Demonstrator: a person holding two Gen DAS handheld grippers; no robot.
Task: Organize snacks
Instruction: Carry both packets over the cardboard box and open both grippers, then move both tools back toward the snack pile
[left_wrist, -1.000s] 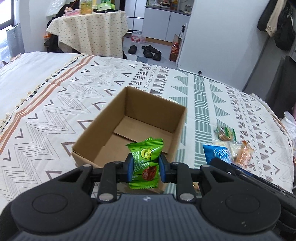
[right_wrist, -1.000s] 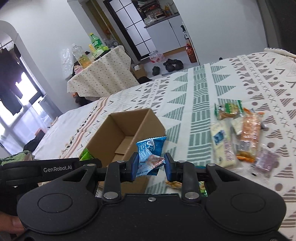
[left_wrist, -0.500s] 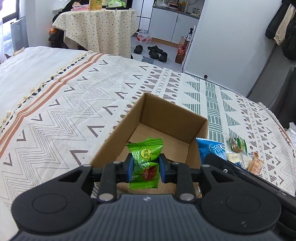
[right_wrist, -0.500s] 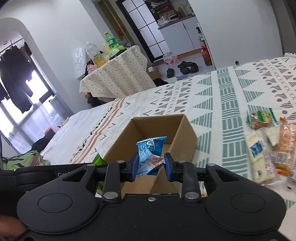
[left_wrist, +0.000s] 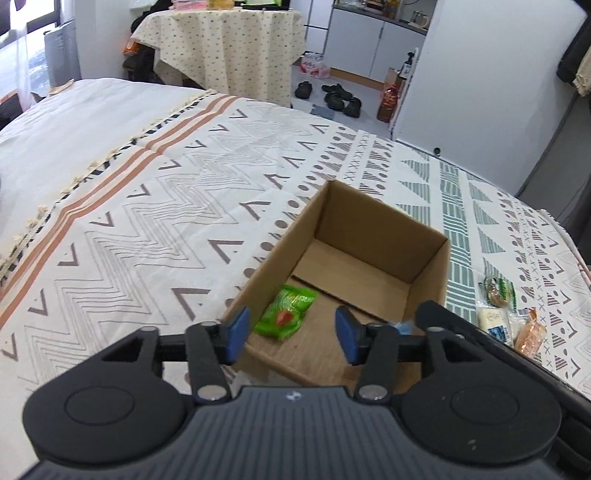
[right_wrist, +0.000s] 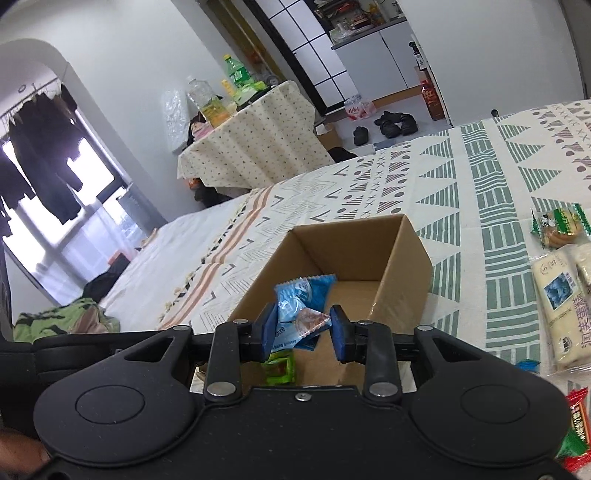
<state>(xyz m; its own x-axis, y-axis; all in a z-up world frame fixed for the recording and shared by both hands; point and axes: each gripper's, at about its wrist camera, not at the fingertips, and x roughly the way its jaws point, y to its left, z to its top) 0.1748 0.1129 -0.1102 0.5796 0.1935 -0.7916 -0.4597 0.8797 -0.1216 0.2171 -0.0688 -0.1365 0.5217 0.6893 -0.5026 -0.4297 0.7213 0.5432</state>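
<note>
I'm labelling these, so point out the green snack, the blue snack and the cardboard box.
green snack (left_wrist: 286, 314), left wrist view, middle of wrapper
blue snack (right_wrist: 301, 314), right wrist view, wrapper front
cardboard box (left_wrist: 376, 225), left wrist view, far inner wall

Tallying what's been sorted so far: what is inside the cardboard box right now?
One green snack packet lies on the floor of the cardboard box. The near right corner is hidden behind the left gripper, so anything there cannot be seen.
</note>
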